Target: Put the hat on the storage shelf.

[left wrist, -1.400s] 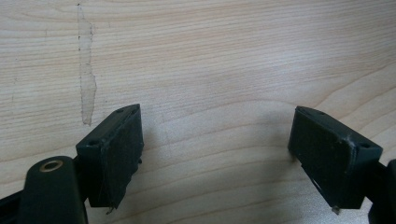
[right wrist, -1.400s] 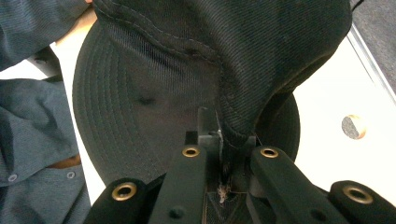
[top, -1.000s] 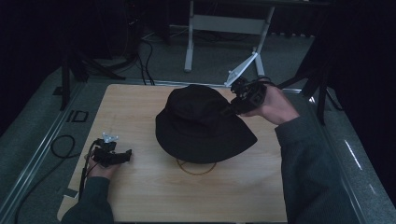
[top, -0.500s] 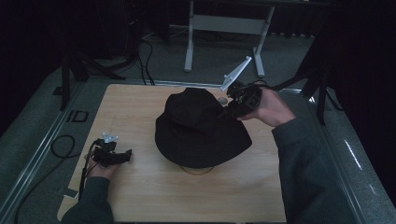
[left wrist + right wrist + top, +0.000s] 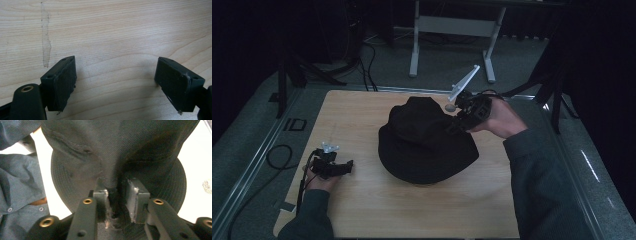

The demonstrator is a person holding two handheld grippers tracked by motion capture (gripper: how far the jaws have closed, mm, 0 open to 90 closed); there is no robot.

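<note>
The black bucket hat (image 5: 427, 142) sits at the centre of the high view on the wooden table (image 5: 362, 210). The right gripper (image 5: 455, 124), at the hat's upper right, is clamped on a fold of crown fabric; in the right gripper view the cloth is bunched between the 2 jaws, presumably so the hat can be lifted or dragged by its crown. The left gripper (image 5: 347, 166), lower left of the high view, rests on the table well apart from the hat with its jaws spread and nothing between them, apparently on standby. The low light makes the hat's shape hard to read. The underside of the brim is hidden.
</note>
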